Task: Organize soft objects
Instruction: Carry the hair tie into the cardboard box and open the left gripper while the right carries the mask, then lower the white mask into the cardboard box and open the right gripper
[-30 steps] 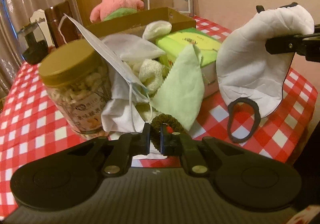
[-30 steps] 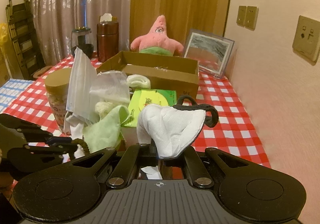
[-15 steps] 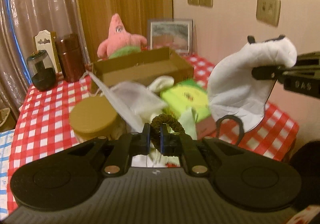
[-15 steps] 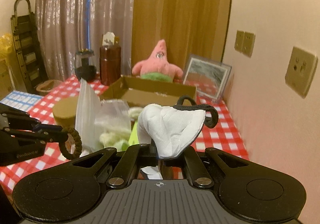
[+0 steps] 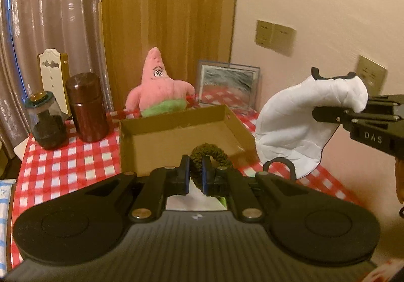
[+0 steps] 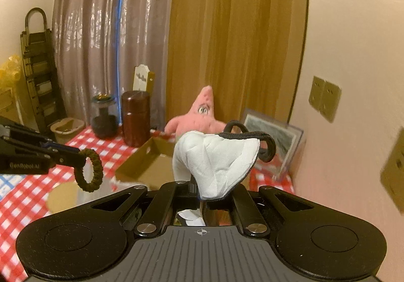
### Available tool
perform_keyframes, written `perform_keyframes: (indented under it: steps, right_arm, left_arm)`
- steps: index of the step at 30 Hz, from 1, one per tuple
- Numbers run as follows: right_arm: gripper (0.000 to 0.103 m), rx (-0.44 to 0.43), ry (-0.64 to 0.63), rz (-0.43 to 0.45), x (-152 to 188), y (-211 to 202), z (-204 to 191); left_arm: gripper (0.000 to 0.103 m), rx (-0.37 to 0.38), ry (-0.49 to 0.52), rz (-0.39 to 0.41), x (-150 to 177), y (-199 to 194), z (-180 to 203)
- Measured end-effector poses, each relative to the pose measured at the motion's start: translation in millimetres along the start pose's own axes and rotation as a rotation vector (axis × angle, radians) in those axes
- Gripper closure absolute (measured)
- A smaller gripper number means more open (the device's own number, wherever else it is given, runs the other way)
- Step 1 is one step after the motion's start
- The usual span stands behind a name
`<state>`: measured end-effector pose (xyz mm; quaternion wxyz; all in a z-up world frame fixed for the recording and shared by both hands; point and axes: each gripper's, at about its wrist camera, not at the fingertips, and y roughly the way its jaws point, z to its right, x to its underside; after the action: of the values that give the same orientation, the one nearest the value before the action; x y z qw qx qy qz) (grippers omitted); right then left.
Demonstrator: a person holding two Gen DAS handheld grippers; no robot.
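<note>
My left gripper [image 5: 194,176] is shut on a dark olive hair tie [image 5: 212,156], held in the air in front of the open cardboard box [image 5: 176,138]. It also shows in the right wrist view [image 6: 70,158] with the hair tie [image 6: 91,171] hanging from it. My right gripper [image 6: 199,188] is shut on a white face mask with black ear loops [image 6: 217,158], held up right of the box; in the left wrist view the right gripper [image 5: 325,115] holds the mask [image 5: 303,125]. A pink starfish plush [image 5: 156,90] sits behind the box.
A brown canister [image 5: 85,108] and a glass jar with dark contents [image 5: 45,123] stand at the back left on the red checked tablecloth [image 5: 63,163]. A framed picture [image 5: 227,85] leans on the wall. A tan jar lid [image 6: 63,196] lies below the left gripper.
Both grippers have risen and moved forward toward the box with their loads. The pile of cloths, the snack jar and the green box have dropped out of the left wrist view.
</note>
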<state>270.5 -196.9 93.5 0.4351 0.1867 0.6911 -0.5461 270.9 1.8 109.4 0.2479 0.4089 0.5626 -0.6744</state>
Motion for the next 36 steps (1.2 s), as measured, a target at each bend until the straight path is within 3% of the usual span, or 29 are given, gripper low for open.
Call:
perform_keyframes:
  steps: [7,17,20,21,23,36]
  right_arm:
    - [0.099,-0.009,0.037,0.005,-26,69,27]
    - [0.099,0.001,0.08,-0.037,-44,161,52]
    - [0.099,0.001,0.09,-0.046,-44,176,54]
    - [0.099,0.0,0.09,-0.049,-43,180,54]
    - [0.099,-0.004,0.094,-0.056,-42,189,55]
    - [0.098,-0.016,0.156,-0.141,-29,220,64]
  left_arm:
    - [0.095,-0.043,0.015,-0.037,-41,65,-29]
    - [0.095,-0.094,0.015,-0.115,-53,147,-58]
    - [0.09,-0.119,0.011,-0.124,-56,164,-65]
    - [0.077,-0.12,-0.001,-0.128,-57,169,-68]
    - [0.063,-0.117,-0.02,-0.13,-58,175,-73]
    - [0.063,-0.106,-0.021,-0.123,-55,168,-74]
